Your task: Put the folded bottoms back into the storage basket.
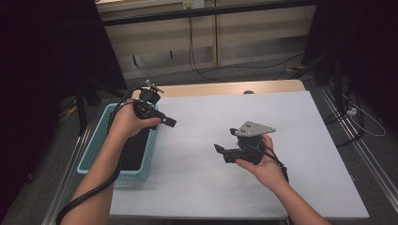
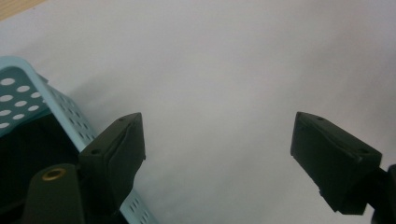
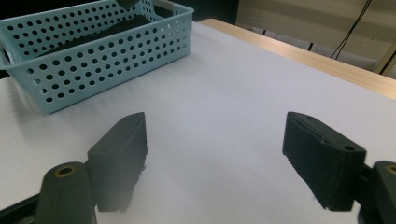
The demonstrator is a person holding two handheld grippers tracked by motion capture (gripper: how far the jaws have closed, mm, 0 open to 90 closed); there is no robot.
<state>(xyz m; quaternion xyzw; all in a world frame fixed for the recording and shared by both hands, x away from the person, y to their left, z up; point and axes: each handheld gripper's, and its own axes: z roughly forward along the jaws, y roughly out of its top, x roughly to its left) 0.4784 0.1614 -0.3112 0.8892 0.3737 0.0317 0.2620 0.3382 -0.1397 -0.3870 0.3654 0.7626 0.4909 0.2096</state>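
In the high view my left gripper [image 1: 170, 122] is held over the near right rim of a light blue perforated basket [image 1: 96, 145], with its jaws pointing right. The left gripper view has the left gripper [image 2: 217, 122] open, with bare white table between its jaws and the basket corner [image 2: 28, 93] at the left. My right gripper [image 1: 225, 141] hangs over the middle of the table, jaws pointing left toward the basket. In its own view the right gripper [image 3: 215, 120] stands open with nothing between its jaws. Something dark [image 3: 88, 32] lies inside the basket [image 3: 93, 65]; I cannot tell what it is.
A white sheet [image 1: 300, 140] covers the table, and a strip of wooden top [image 1: 211, 88] shows along the far edge. The basket sits at the table's left edge. Cables [image 1: 244, 65] lie on the floor behind the table, and metal rails [image 1: 361, 140] run along its right side.
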